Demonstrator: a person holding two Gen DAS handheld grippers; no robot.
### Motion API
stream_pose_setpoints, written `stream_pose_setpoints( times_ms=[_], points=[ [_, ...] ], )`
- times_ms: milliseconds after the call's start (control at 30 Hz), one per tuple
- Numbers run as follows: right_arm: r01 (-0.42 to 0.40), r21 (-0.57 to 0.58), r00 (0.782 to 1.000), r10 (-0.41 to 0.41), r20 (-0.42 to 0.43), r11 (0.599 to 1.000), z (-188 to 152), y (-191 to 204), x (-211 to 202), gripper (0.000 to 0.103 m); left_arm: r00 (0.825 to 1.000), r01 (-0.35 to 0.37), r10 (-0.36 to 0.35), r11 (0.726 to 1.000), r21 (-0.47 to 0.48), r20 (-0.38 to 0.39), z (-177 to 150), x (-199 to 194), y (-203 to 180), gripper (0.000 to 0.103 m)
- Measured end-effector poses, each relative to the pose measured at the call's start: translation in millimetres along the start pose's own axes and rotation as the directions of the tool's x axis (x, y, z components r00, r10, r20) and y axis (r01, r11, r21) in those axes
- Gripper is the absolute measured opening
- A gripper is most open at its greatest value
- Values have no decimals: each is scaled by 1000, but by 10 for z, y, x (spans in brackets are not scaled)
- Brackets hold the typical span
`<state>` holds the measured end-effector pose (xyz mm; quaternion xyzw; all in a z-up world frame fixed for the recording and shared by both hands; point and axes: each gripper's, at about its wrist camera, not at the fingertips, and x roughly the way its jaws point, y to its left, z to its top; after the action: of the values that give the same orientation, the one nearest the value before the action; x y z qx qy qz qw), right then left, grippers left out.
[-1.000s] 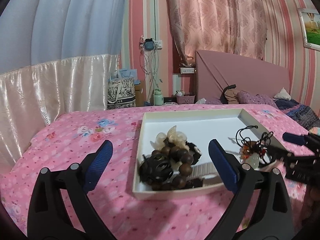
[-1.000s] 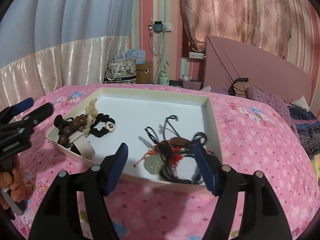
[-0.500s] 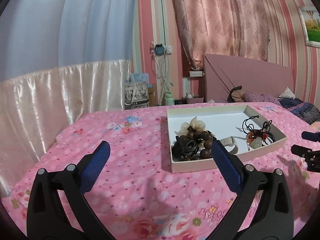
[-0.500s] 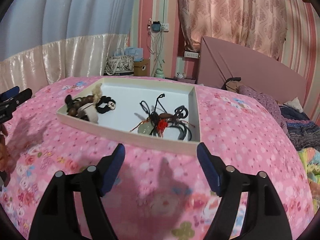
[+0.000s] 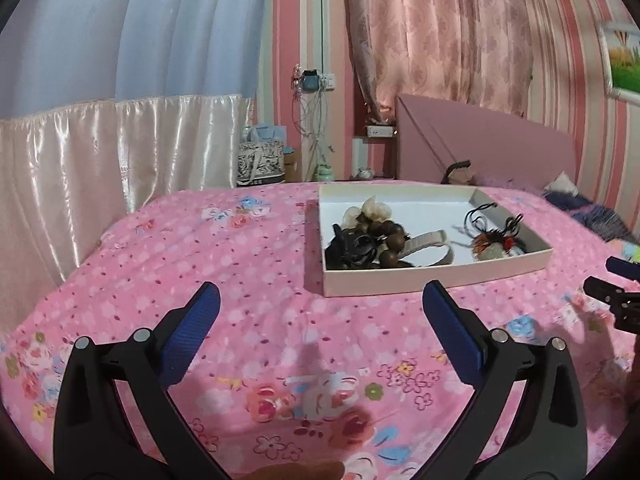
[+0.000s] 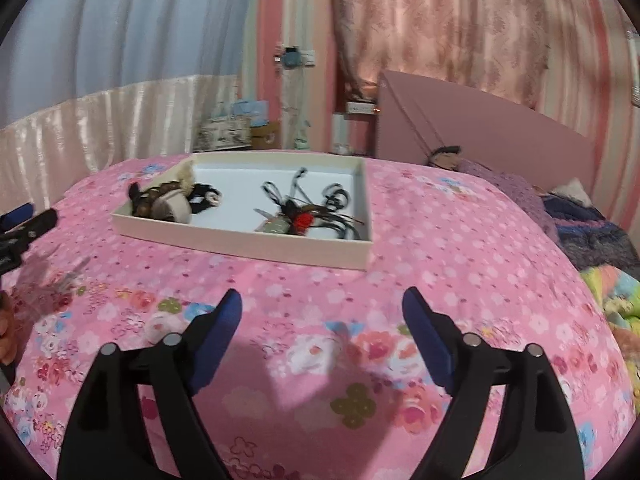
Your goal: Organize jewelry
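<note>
Both your grippers have backed away from the tray since a second ago. Nearest you, the left gripper (image 5: 320,320) and right gripper (image 6: 322,320) hang spread wide and empty over the pink bedspread (image 5: 248,264). Farther off, the tray (image 5: 432,276) holds beads (image 5: 384,236) at its left and a corded pendant (image 5: 494,246) at its right. Sorting looks finished or paused; next, you'd reach in again.
</note>
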<state>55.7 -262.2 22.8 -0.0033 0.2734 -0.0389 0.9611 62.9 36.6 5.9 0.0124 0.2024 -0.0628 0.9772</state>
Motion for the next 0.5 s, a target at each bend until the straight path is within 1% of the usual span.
stream_pose_setpoints(
  times_ms=[67, 200, 267, 333, 367, 500],
  points=[
    [22, -11, 1000, -22, 9, 1000, -9, 16, -28, 89, 1000, -3, 3, 1000, -9, 17, -5, -50, 14, 100],
    [75, -23, 996, -74, 47, 997, -14, 43, -97, 89, 1000, -8, 8, 1000, 1, 25, -34, -94, -27, 100],
    [105, -34, 992, -103, 67, 994, -20, 67, -138, 90, 999, -18, 17, 1000, 9, 44, -47, -138, -48, 100],
    [113, -48, 991, -110, 74, 992, -17, 90, -150, 90, 997, -34, 33, 999, 14, 74, -61, -195, -63, 100],
    [114, -52, 991, -110, 72, 992, -17, 90, -153, 90, 997, -35, 33, 999, 19, 76, -59, -204, -74, 100],
    [104, -59, 993, -100, 56, 993, -9, 92, -129, 90, 998, -29, 28, 999, 34, 48, -52, -151, -91, 100]
  ],
)
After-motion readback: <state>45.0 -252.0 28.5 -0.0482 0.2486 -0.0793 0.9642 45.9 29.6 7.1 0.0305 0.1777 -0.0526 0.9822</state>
